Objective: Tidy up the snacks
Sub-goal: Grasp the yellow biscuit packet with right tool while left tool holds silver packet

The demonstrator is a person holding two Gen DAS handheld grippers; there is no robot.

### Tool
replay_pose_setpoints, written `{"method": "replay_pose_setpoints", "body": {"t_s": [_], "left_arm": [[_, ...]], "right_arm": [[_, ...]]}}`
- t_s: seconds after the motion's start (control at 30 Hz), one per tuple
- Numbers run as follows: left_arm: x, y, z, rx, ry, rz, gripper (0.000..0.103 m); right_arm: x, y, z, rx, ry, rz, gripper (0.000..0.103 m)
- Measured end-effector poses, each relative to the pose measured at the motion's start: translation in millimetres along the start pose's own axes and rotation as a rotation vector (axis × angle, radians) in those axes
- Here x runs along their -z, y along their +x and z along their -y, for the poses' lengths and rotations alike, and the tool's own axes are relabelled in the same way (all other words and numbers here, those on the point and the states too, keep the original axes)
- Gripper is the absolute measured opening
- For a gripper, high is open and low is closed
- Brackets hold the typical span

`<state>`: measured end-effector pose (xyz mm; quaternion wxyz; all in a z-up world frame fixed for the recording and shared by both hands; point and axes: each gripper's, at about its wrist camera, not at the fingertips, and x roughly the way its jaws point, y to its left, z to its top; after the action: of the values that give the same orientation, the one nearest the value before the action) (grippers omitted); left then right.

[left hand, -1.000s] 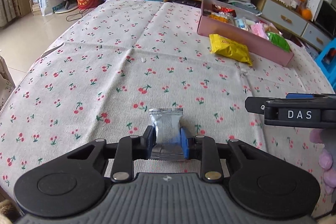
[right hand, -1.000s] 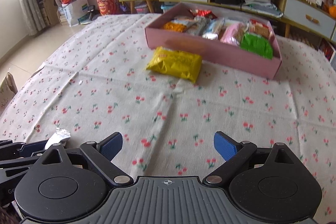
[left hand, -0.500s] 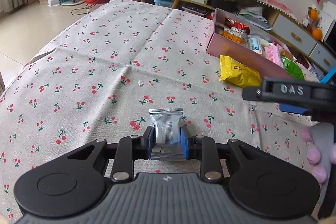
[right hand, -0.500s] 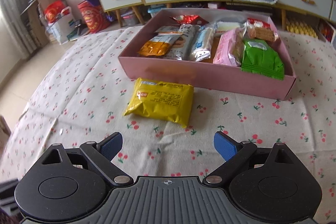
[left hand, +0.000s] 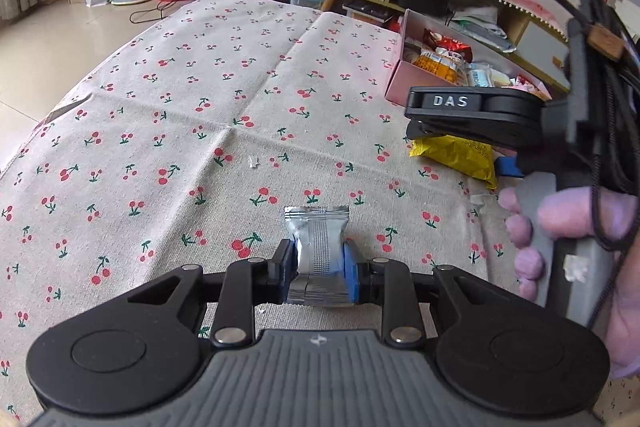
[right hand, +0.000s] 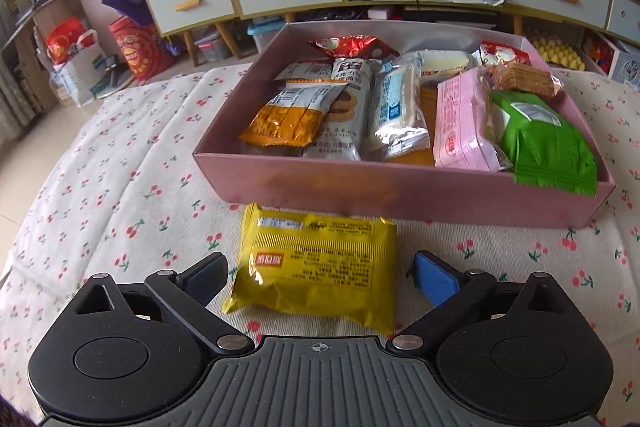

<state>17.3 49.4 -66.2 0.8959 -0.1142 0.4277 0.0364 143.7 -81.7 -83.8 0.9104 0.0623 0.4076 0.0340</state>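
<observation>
Woven cherry-print tablecloth (left hand: 240,99), matt and creased, across the frame's middle. Crinkled silver foil packet (left hand: 318,247), shiny, with a knurled seam strip, low at centre. Matt black plastic on the left gripper (left hand: 318,267), ribbed grey plastic below, blue rubbery pads. Glossy yellow film packet (right hand: 316,267) at lower centre. Smooth pink cardboard box (right hand: 400,187) with a slight sheen. Shiny plastic wrappers inside: green packet (right hand: 544,147), pink packet (right hand: 460,123).

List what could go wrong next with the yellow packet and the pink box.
1. The open right tongs straddle the glossy yellow foil snack packet; closing on its puffy sides may let it slip or crush what is inside.
2. The shallow pink cardboard box already looks crowded, so another packet may sit on top and slide out.
3. The left tongs pinch only the small silver foil sachet's lower part; it could drop.
</observation>
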Motion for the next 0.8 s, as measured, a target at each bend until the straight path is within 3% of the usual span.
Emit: {"method": "replay_pose_setpoints", "body": {"t_s": [0.2, 0.43, 0.6, 0.8], "left_arm": [[-3, 2, -1, 0.005, -0.013, -0.007, 0.024], [-3, 2, -2, 0.008, -0.018, -0.009, 0.024], [-3, 2, -2, 0.009, -0.025, -0.011, 0.024], [-4, 3, -1, 0.005, -0.02, -0.012, 0.024]], "right_arm": [[2, 7, -11, 0.076, -0.047, 0.023, 0.1], [6, 3, -11, 0.092, -0.039, 0.041, 0.098], [6, -4, -10, 0.067, -0.06, 0.038, 0.082], [8, -11, -2, 0.055, -0.057, 0.006, 0.078]]}}
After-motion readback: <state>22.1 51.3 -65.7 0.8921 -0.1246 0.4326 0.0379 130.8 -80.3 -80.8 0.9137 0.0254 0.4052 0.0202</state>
